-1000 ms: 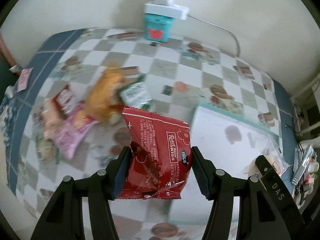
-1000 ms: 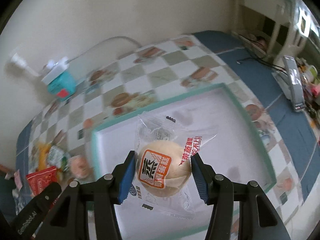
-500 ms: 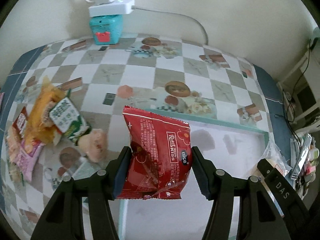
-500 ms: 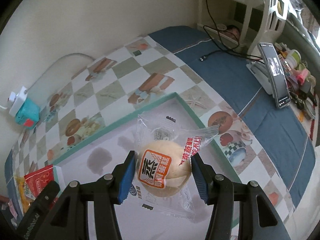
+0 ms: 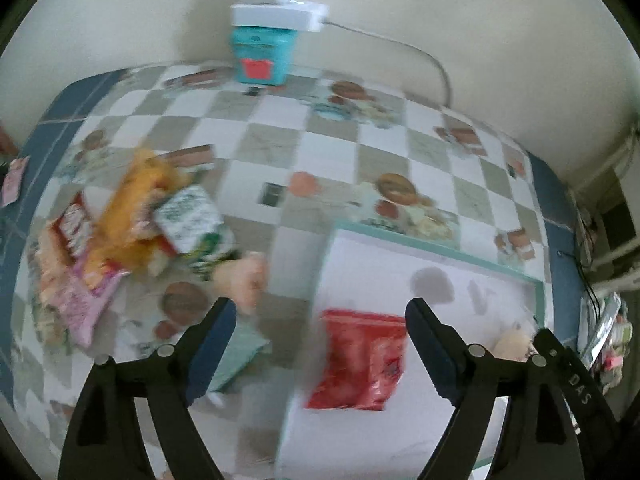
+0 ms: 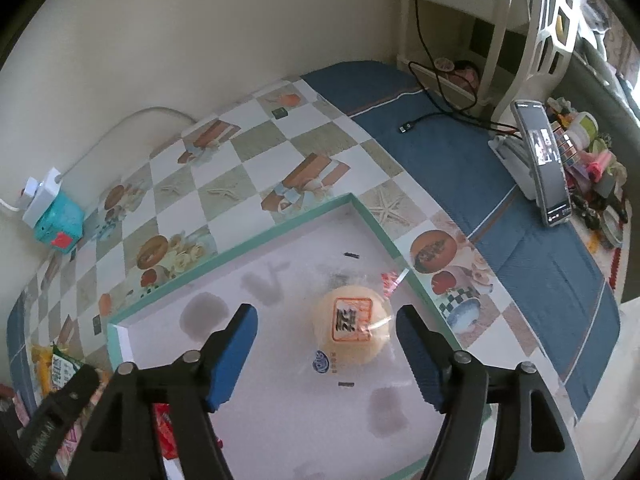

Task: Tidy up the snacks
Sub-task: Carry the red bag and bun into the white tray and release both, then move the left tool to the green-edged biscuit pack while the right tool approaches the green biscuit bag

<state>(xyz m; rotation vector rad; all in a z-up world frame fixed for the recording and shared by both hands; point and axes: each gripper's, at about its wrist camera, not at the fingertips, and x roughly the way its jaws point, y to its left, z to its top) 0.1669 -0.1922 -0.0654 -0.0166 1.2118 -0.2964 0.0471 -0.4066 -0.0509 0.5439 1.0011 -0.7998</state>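
Observation:
My left gripper (image 5: 320, 312) is opening, its jaws wide apart and touching nothing. The red snack packet (image 5: 360, 360) lies flat below them, in the left end of the white tray (image 5: 436, 248) with the teal rim. In the right wrist view my right gripper (image 6: 325, 316) is opening too. The round bun in a clear wrapper (image 6: 352, 330) lies on the tray floor between the jaws, clear of both pads, near the tray's right rim (image 6: 384, 232). The red packet (image 6: 164, 432) shows partly behind the right gripper's left finger.
A pile of snack packets (image 5: 132, 220) and a pink wrapped bun (image 5: 244, 280) lie on the checked tablecloth left of the tray. A teal box with a white power strip (image 5: 262, 56) stands at the wall. A phone on a stand (image 6: 544, 168) and a black cable (image 6: 440, 112) sit at the right.
Both grippers have opened and let go. The red packet has dropped from the left gripper into the tray, and the bun has dropped from the right gripper onto the tray floor.

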